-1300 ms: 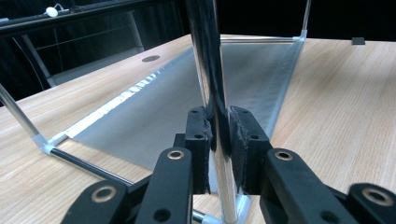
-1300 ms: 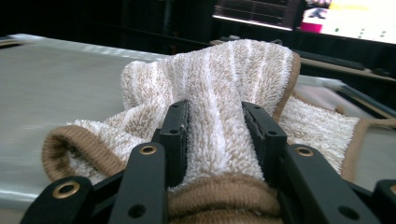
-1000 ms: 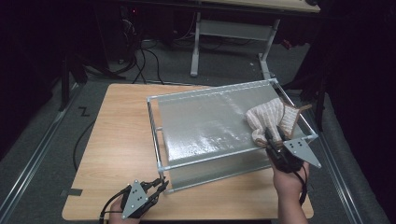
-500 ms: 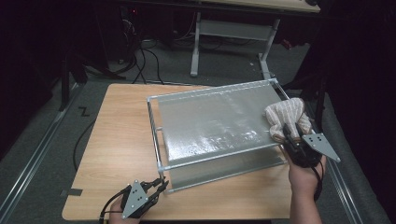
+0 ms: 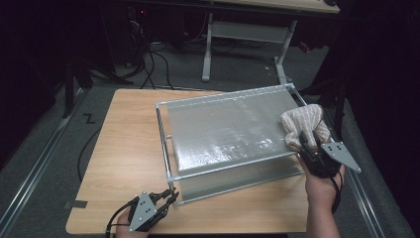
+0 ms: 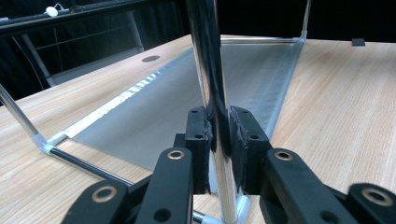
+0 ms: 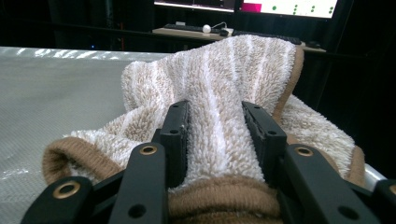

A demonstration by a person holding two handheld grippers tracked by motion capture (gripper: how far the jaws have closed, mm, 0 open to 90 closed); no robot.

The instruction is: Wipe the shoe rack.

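High view: we see a metal-framed rack (image 5: pixel 171 144) with a grey mesh-like top shelf, sitting on the wooden table (image 5: pixel 124 148). A beige-and-white striped terry cloth (image 5: pixel 302 124) lies bunched at the shelf's far right corner. The right gripper (image 5: pixel 304 141) clamps the cloth from the near side. The left gripper (image 5: pixel 171 196) sits at the rack's near left corner, jaws closed on the corner post.

Left gripper view: we see the chrome post (image 6: pixel 212 93) upright between the two black jaws, pads (image 6: pixel 198 135) pressed tight on both sides of it; the grey lower shelf and table stretch behind.

Right gripper view: we see the cloth (image 7: pixel 219 107), fluffy with a brown hem, piled on the shelf top (image 7: pixel 56 88). The jaws stand partly apart with a thick fold of cloth gripped between them.
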